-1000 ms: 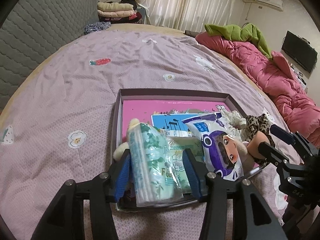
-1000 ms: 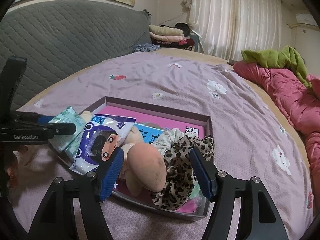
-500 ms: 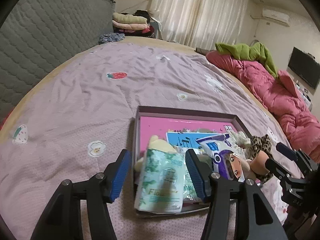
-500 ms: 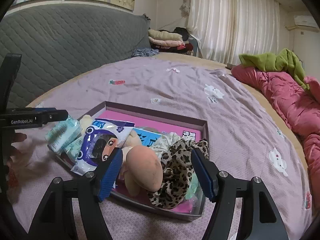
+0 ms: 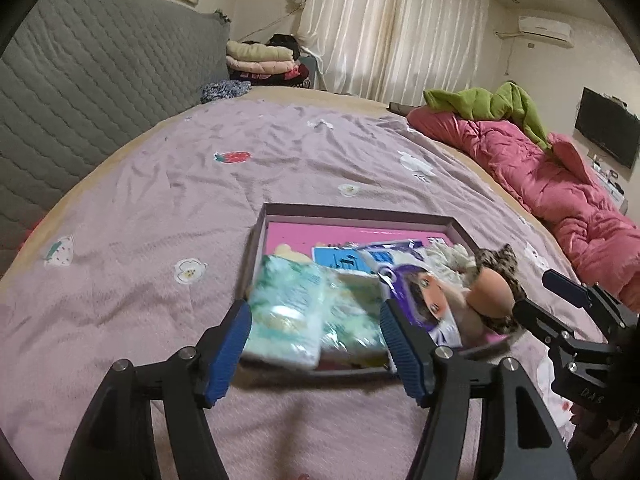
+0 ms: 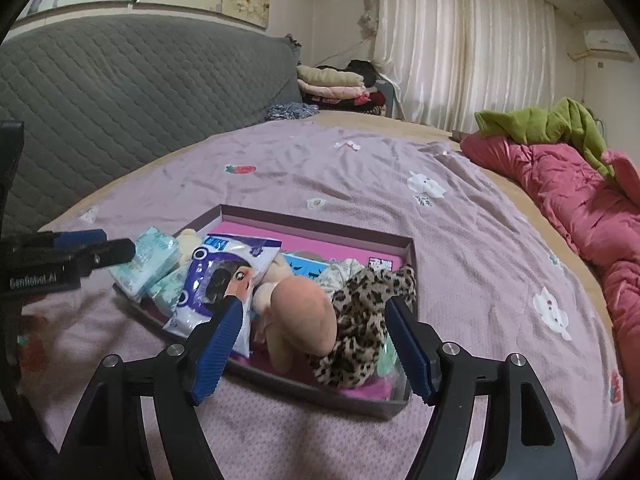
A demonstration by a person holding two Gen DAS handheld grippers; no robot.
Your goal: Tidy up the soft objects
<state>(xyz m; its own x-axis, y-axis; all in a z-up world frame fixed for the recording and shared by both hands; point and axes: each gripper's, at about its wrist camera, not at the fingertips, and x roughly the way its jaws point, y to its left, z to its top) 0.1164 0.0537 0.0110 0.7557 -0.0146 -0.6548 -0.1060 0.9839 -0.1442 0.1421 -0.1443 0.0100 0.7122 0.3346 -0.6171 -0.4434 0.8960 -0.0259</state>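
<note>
1. Overall, the bed [image 5: 160, 216] carries a shallow box [image 6: 312, 222] with a pink floor; its near wall is partly hidden behind the left gripper.
2. Both the left gripper [image 5: 316, 344] and right gripper [image 6: 316, 344] are spread apart, grasping nothing.
3. Tissue packs [image 5: 286, 312], motion-blurred, overhang the box's near-left edge.
4. The plush toy [image 6: 304, 312] and leopard-print cloth [image 6: 364, 320] lie inside, covering other items.

A lilac bedspread with small fruit and animal prints [image 5: 168, 208] covers the bed; a grey quilted headboard [image 6: 132, 92] stands behind it; a crumpled pink quilt [image 5: 560, 184] lies along one side, a green blanket [image 6: 548, 120] on it; folded clothes [image 5: 260, 60] sit by white curtains [image 6: 460, 40].
</note>
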